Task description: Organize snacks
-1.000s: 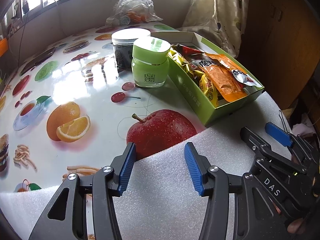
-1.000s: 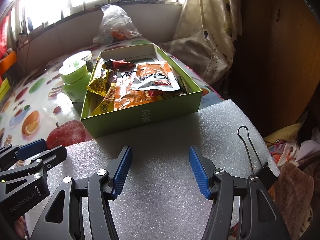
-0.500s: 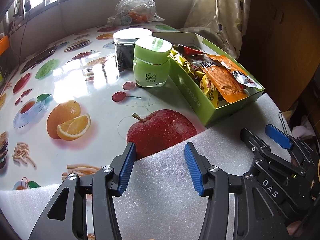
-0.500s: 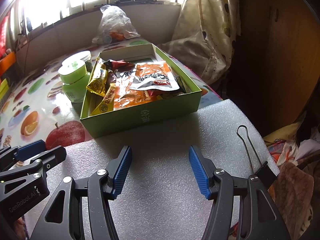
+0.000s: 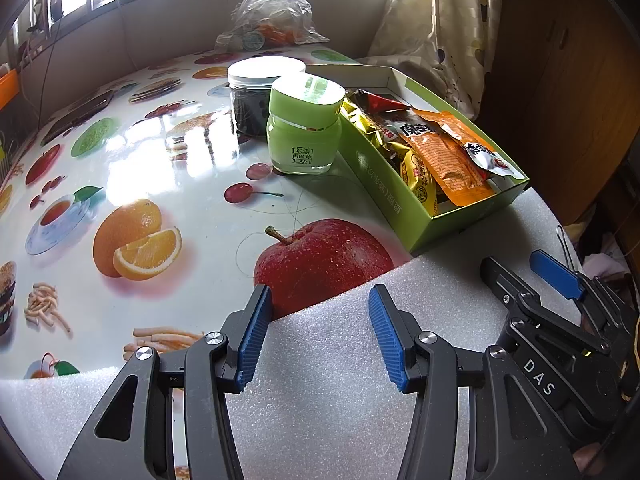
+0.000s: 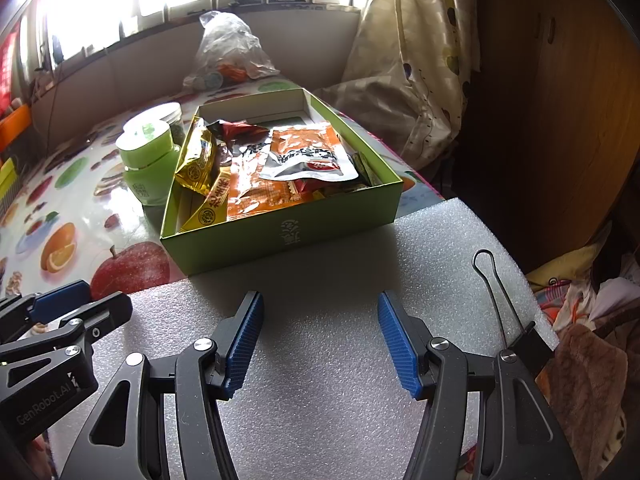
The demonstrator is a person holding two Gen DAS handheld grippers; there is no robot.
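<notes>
Snacks fill the green box (image 6: 288, 236) ahead of us: gold packets (image 6: 198, 162) along its left side, orange pouches (image 6: 260, 192) across the middle, and one orange-and-silver pouch (image 6: 308, 158) lying on top. We hold our left gripper (image 5: 316, 330) over the white foam sheet (image 5: 332, 408), its blue pads spread apart with nothing between them. Our right gripper (image 6: 320, 334) is likewise spread wide and empty above the same foam, just short of the box's near wall. Touching the box's left wall stands a green jar (image 5: 304, 124), with a dark jar (image 5: 256, 92) under a white lid just behind it. Farther back on the fruit-print tablecloth (image 5: 136, 184) we see a clear plastic bag (image 5: 272, 12).
</notes>
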